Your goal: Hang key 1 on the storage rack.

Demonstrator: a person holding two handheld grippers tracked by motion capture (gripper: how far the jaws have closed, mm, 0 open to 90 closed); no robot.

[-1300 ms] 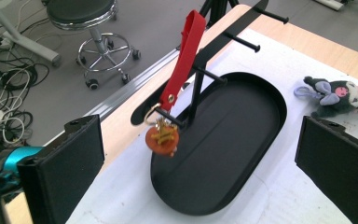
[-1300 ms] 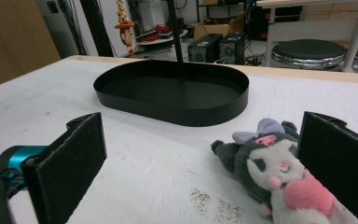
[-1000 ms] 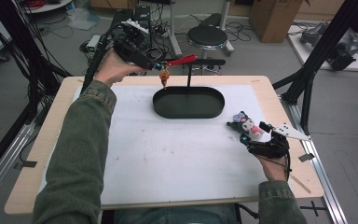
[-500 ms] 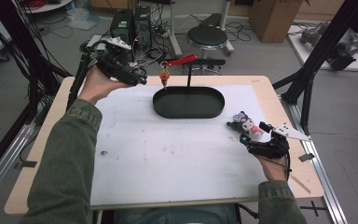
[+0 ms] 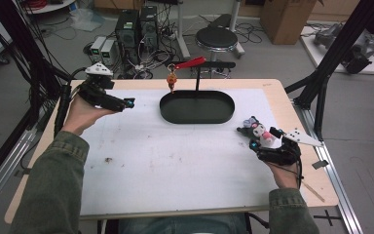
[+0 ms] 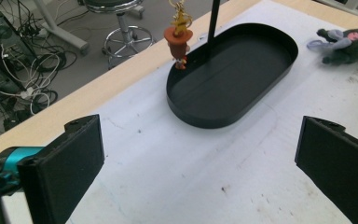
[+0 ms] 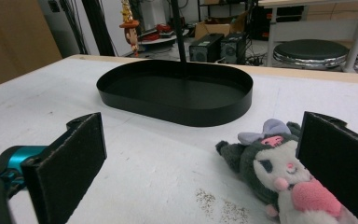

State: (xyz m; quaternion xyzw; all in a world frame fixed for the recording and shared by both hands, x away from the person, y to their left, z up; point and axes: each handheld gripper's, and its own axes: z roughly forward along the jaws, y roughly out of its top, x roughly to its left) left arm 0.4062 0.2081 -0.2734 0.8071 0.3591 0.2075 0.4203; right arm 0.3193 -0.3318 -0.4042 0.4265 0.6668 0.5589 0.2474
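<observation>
Now the plush toy (image 7: 279,163) lies seemingly untouched between the right gripper (image 7: 200,163)'s spread fingers; left gripper (image 6: 200,163) fingers apart too.

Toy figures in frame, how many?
2. A plush toy lies on the table by the right gripper; a small orange figure hangs from the stand over the black tray's left end.

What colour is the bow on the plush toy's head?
Lilac; the bow on the plush toy shows best in the right gripper view.
</observation>
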